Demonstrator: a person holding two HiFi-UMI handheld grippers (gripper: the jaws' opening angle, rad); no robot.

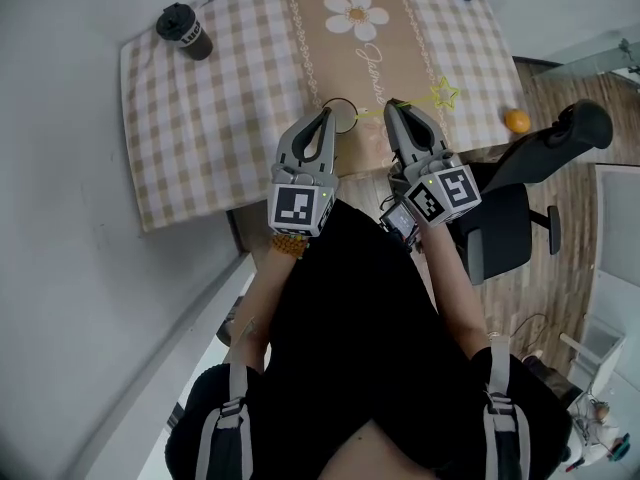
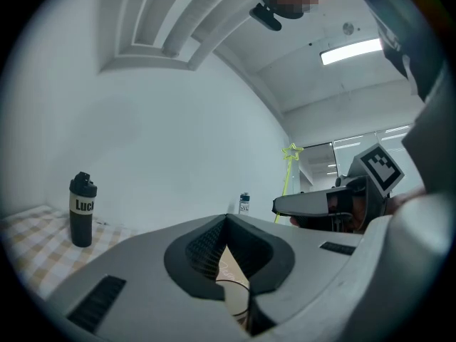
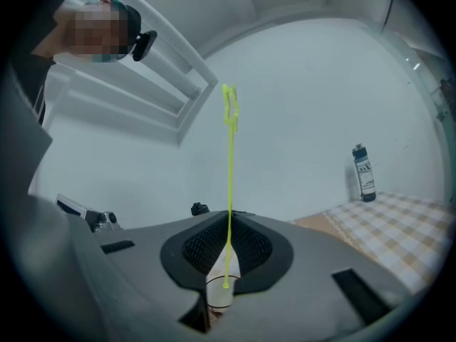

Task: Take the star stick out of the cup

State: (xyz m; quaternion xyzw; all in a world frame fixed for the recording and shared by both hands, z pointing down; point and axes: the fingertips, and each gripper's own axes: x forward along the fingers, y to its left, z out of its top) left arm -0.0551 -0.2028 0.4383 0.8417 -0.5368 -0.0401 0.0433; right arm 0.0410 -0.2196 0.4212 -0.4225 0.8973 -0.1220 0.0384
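Yellow star-topped stick [image 3: 229,177] is sitting clenched in my right gripper [image 3: 228,219], lower tip at the mouth of the clear plastic cup [image 1: 343,118]. My left gripper [image 2: 228,219] seems to be pinching that cup's rim. I'm judging this mid-withdrawal: next calls for lifting straight above the cup.

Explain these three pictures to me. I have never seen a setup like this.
There is no robot here. A person holds a two-jaw gripper in each hand. The head view looks down from a camera on the person's head. The other two views come from cameras riding on each gripper, looking along its jaws. On the checked tablecloth stand a black bottle and a clear cup. The right gripper is shut on the thin yellow star stick, whose lower end sits near the cup's rim. The left gripper has its jaws together beside the cup, gripping nothing that I can make out.
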